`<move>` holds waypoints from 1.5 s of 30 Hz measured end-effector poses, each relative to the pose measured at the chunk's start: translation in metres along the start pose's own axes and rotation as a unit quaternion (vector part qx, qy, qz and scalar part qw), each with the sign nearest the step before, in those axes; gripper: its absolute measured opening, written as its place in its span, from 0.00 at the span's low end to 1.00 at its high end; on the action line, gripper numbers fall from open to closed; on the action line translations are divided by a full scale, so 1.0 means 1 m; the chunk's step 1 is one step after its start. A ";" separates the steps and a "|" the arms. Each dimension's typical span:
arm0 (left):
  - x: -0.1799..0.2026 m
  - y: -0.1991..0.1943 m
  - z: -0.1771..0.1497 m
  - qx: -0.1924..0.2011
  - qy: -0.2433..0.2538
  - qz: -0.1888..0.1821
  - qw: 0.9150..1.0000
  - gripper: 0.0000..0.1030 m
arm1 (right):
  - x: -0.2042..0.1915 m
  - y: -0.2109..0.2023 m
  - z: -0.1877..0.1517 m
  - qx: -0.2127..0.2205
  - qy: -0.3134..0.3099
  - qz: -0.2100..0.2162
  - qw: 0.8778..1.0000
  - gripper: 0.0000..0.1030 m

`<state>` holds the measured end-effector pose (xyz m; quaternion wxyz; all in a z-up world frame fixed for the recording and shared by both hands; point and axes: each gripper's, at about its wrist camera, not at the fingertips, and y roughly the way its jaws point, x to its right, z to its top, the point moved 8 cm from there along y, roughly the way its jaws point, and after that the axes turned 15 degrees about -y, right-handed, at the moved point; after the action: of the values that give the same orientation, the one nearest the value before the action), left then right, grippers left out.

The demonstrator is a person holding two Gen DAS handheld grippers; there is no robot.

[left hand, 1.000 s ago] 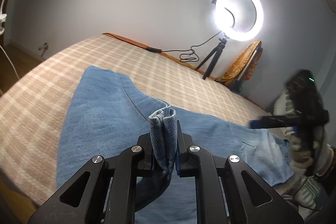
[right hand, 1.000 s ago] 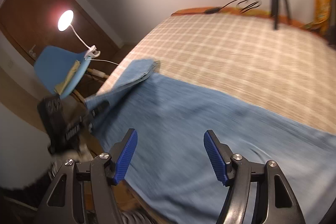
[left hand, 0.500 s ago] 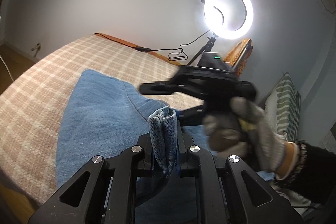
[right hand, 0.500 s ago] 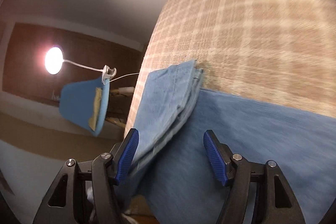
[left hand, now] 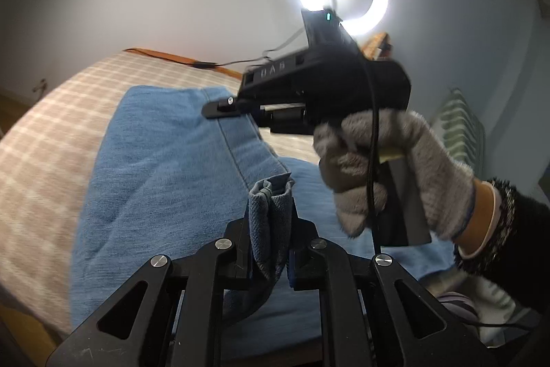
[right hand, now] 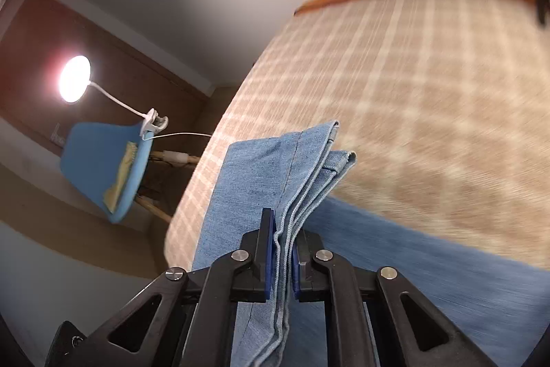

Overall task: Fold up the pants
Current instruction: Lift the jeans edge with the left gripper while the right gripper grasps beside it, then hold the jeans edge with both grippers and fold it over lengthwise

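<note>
Both tools pinch the blue jeans (left hand: pixel 165 174) on the checked bed (right hand: pixel 429 85): left hand-held gripper (left hand: pixel 270 250) bunched denim, right hand-held gripper (right hand: pixel 283 258) stacked hem edges.

Matt denim pants (right hand: pixel 261 167), matt black plastic tongs (right hand: pixel 282 258)

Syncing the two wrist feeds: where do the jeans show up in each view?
Left wrist: jeans fill the centre and lower left, a bunched edge pinched in the left gripper.
Right wrist: jeans run from bottom centre upward, hem layers clamped in the right gripper.
Shared landmark: the plaid bedcover.
</note>
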<state>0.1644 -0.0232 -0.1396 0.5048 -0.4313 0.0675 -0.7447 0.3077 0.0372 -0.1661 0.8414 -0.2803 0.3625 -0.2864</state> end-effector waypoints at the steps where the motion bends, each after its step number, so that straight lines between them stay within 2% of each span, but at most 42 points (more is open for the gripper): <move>1: 0.007 0.003 -0.002 -0.003 0.002 -0.007 1.000 0.11 | 0.001 -0.014 -0.001 0.001 -0.015 -0.018 1.000 0.06; 9: 0.070 0.027 -0.027 -0.039 0.018 -0.065 0.997 0.11 | 0.044 -0.083 -0.025 -0.008 -0.019 -0.090 0.996 0.06; 19: 0.117 0.049 -0.046 -0.070 0.029 -0.103 0.992 0.11 | 0.075 -0.141 -0.051 -0.002 -0.011 -0.137 0.990 0.05; 32: 0.152 0.077 -0.064 -0.101 0.048 -0.118 0.987 0.11 | 0.103 -0.184 -0.076 0.002 0.000 -0.169 0.986 0.05; 38: 0.173 0.083 -0.072 -0.112 0.069 -0.117 0.984 0.11 | 0.113 -0.203 -0.087 0.005 0.000 -0.179 0.984 0.05; 45: 0.198 0.090 -0.081 -0.124 0.089 -0.132 0.979 0.11 | 0.124 -0.233 -0.097 0.015 0.004 -0.196 0.980 0.05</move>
<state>0.1463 -0.2541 -0.1243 0.3364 -0.4272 0.1463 -0.8264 0.2388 -0.2318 -0.1200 0.7715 -0.3323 0.2998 -0.4523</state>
